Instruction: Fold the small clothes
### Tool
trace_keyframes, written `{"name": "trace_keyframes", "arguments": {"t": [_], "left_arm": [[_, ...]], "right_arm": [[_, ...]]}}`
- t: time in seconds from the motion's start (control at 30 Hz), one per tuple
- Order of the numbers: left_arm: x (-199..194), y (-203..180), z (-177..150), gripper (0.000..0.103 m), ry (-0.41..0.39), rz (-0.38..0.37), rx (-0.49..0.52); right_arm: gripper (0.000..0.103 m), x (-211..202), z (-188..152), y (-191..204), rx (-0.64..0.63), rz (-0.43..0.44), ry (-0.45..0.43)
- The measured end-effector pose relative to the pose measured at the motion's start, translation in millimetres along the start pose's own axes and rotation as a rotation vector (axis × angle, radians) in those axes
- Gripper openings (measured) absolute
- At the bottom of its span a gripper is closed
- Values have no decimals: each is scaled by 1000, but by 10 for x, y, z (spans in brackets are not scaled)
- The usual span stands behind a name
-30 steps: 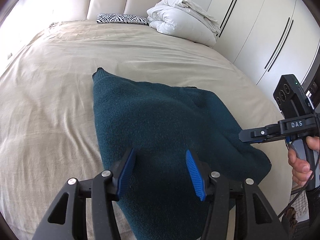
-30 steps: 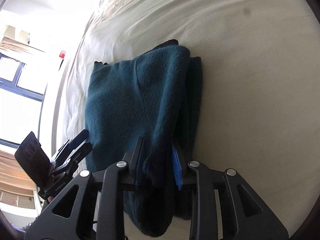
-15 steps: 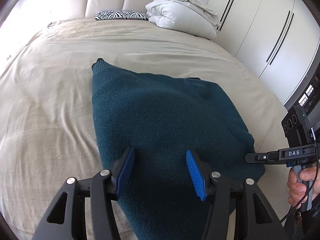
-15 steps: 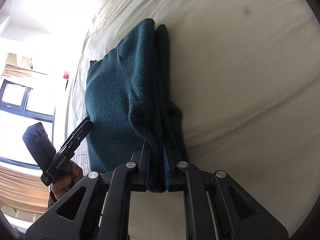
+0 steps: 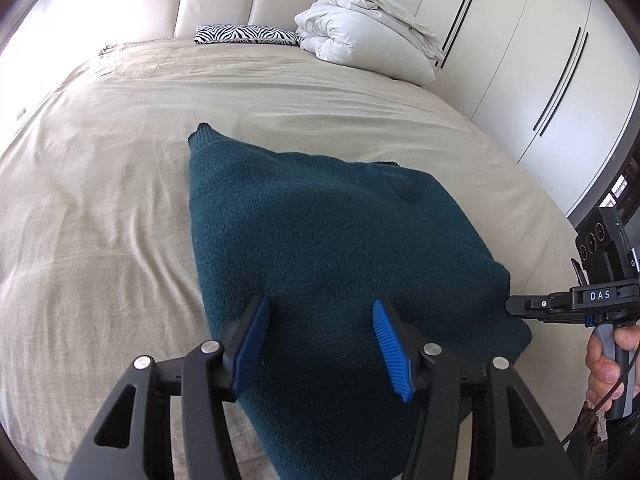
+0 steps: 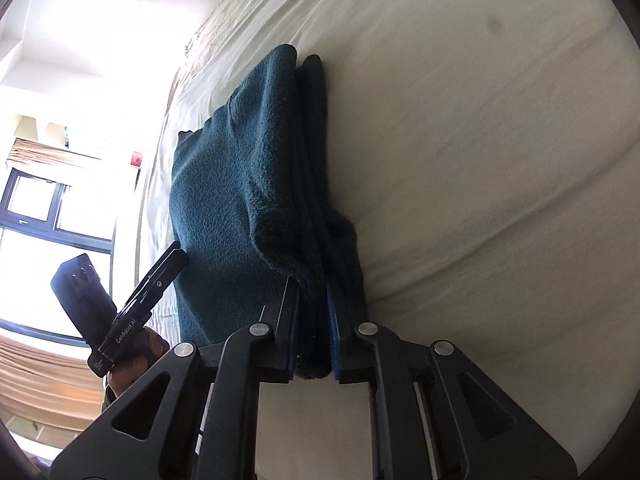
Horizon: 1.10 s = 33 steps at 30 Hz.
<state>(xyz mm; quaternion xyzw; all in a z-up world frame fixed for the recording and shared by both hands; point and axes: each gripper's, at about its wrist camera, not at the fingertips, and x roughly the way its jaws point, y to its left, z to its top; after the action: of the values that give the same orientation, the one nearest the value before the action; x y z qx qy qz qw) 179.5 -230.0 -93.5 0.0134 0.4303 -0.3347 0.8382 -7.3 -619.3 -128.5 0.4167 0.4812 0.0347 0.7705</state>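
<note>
A dark teal sweater [image 5: 332, 248] lies folded on the beige bed [image 5: 100, 208], filling the centre and the lower part of the left wrist frame. The left hand-held gripper [image 5: 320, 340] hangs above its near edge with the blue pads wide apart — nothing is between them. The right hand-held gripper [image 6: 314, 328] is closed on the thick folded edge of the sweater, low in the centre of its own frame. A white duvet [image 5: 368, 36] and a zebra pillow [image 5: 244, 35] are at the upper centre.

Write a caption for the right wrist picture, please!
Right claw pinching the folded teal sweater on the bed.
</note>
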Motion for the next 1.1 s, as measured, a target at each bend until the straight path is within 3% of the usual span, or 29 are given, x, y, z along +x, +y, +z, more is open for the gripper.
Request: {"name": "trace_keyframes", "arguments": {"t": [0.07, 0.13, 0.2, 0.27, 0.3, 0.33, 0.47, 0.6, 0.77, 0.87, 1.0, 1.1], "left_arm": [[-91, -33, 34, 57, -33, 14, -4], [-141, -91, 70, 57, -69, 36, 21], [-105, -149, 88, 57, -70, 75, 57], [59, -143, 67, 57, -12, 104, 66], [175, -117, 41, 57, 32, 112, 61], [206, -103, 15, 57, 24, 119, 68], [243, -151, 39, 59, 30, 139, 91], [294, -97, 61, 60, 42, 117, 83], [339, -115, 91, 61, 52, 128, 87], [356, -115, 111, 61, 63, 126, 86], [389, -100, 148, 62, 86, 119, 91], [447, -97, 192, 63, 102, 120, 93]], "right_arm": [[22, -161, 39, 79, 0, -86, -60], [24, -369, 86, 179, -23, -179, -156], [24, -438, 141, 303, -65, -98, -192], [24, -360, 203, 465, -108, 4, -174], [24, -285, 240, 542, -136, 29, -161], [24, -200, 278, 587, -158, 36, -152], [18, 259, 472, 464, -96, -23, -113], [4, 301, 532, 242, -41, 20, -159], [11, 106, 473, 343, -79, -45, -200], [11, -7, 607, 561, -97, 30, -199], [11, 222, 838, 712, -110, 16, -148], [10, 485, 1032, 577, -46, -31, -84]]}}
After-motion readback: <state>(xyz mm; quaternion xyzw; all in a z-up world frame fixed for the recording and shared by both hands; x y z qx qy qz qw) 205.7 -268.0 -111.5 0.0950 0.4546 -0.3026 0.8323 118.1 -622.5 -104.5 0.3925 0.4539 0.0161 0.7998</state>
